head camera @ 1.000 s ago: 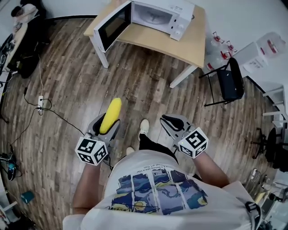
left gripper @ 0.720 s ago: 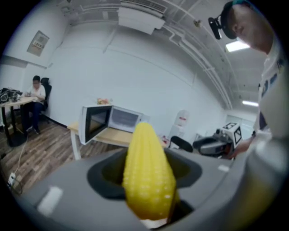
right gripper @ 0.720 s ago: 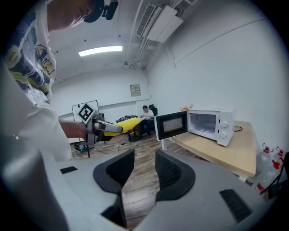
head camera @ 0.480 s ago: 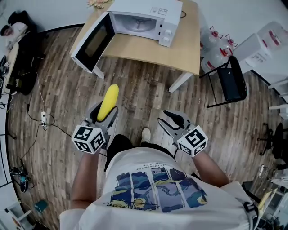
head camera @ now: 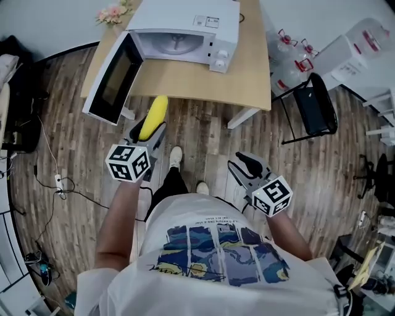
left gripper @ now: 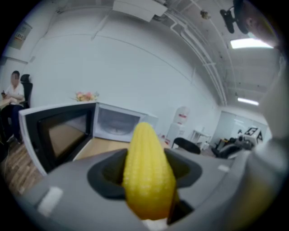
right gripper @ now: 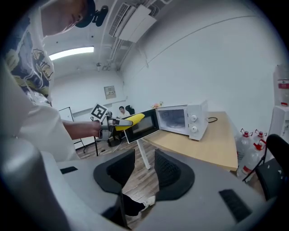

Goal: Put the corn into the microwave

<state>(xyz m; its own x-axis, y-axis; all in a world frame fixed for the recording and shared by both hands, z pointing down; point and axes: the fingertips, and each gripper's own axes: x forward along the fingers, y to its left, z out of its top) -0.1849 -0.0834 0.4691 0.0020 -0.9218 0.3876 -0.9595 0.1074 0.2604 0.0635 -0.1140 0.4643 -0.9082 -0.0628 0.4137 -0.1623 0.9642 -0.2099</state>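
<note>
The yellow corn cob [head camera: 154,115] sticks out forward from my left gripper [head camera: 148,128], which is shut on its lower end. In the left gripper view the corn [left gripper: 149,173] stands between the grey jaws and points at the white microwave [left gripper: 118,126]. The microwave [head camera: 185,31] sits on a light wooden table [head camera: 203,77], and its door [head camera: 110,80] is swung wide open to the left. The corn's tip hangs at the table's front edge, beside the door. My right gripper [head camera: 245,164] is lower right over the floor. Its jaws are closing, with nothing between them [right gripper: 144,169].
A black chair [head camera: 312,110] stands right of the table, with water bottles [head camera: 290,49] and a white cabinet [head camera: 361,58] behind it. Pink flowers [head camera: 114,12] sit at the table's back left. Cables and a power strip [head camera: 58,180] lie on the wooden floor at left.
The person has walked up to the table. Both grippers are nearer the microwave, and the corn has come up to the table edge by the open door. The right jaws have parted.
</note>
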